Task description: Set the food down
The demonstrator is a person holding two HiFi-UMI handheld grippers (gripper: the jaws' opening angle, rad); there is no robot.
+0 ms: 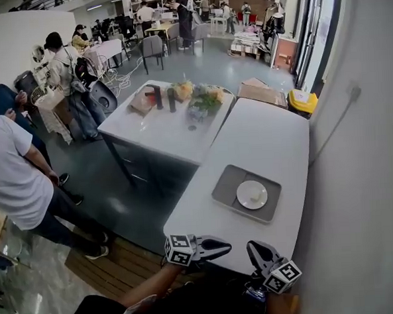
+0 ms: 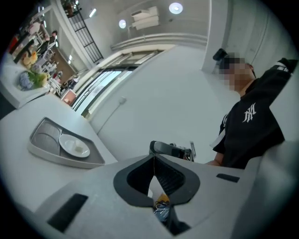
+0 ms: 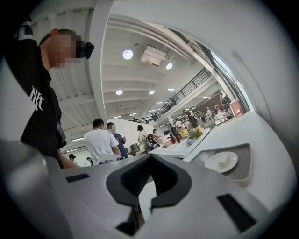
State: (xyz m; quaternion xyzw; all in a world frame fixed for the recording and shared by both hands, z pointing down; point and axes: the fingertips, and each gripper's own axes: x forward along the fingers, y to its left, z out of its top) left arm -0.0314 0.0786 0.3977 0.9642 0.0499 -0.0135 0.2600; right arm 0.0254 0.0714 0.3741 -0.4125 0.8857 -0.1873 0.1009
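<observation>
A grey tray (image 1: 228,184) lies on the long white table (image 1: 261,136), and a white plate (image 1: 252,195) rests in its right half. A small pale piece of food (image 1: 255,195) sits on the plate. Both grippers hover at the table's near end, short of the tray. My left gripper (image 1: 227,247) points right, shut and empty. My right gripper (image 1: 252,248) points up-left, also shut with nothing held. The left gripper view has the tray (image 2: 44,151), plate (image 2: 74,144) and shut jaws (image 2: 154,158). Plate (image 3: 221,162) and food (image 3: 224,160) lie beyond the shut right gripper (image 3: 149,159).
A second white table (image 1: 161,128) behind holds flowers (image 1: 203,99), dark bottles (image 1: 158,95) and other items. Several people stand at the left (image 1: 11,171). A white wall runs along the right. A cardboard box (image 1: 262,92) and a yellow object (image 1: 302,100) sit past the table's far end.
</observation>
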